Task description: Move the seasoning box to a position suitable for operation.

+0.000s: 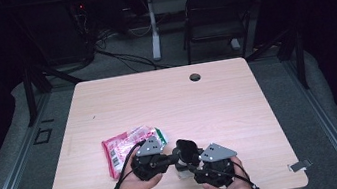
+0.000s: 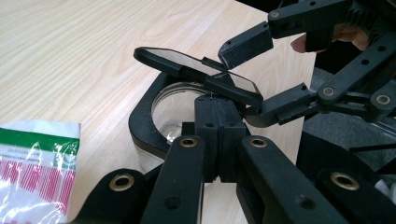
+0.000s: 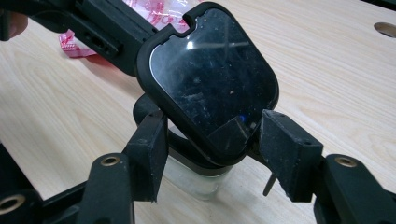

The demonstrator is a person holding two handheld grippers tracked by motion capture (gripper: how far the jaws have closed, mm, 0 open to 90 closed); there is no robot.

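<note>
Dim surroundings, evenly lit tabletop, soft focus

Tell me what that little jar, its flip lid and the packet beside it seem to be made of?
The jar looks like clear glass or hard plastic: you see the table through its wall. Its flip lid seems black plastic framing a glossy dark panel that mirrors light. The packet looks like thin crinkled plastic film, shiny, printed red and green.

Lid (image 3: 212, 81): matt black plastic rim around a glossy dark panel, dusty and finely scratched. Jar (image 3: 198, 179) under the lid: clear glass, smooth. Table (image 1: 167, 99): pale wood-grain laminate, smooth, low sheen. Packet (image 2: 35, 170) left of the jar: crinkled glossy plastic film. Gripper jaws: matt black plastic with brass-coloured metal rivets.
</note>
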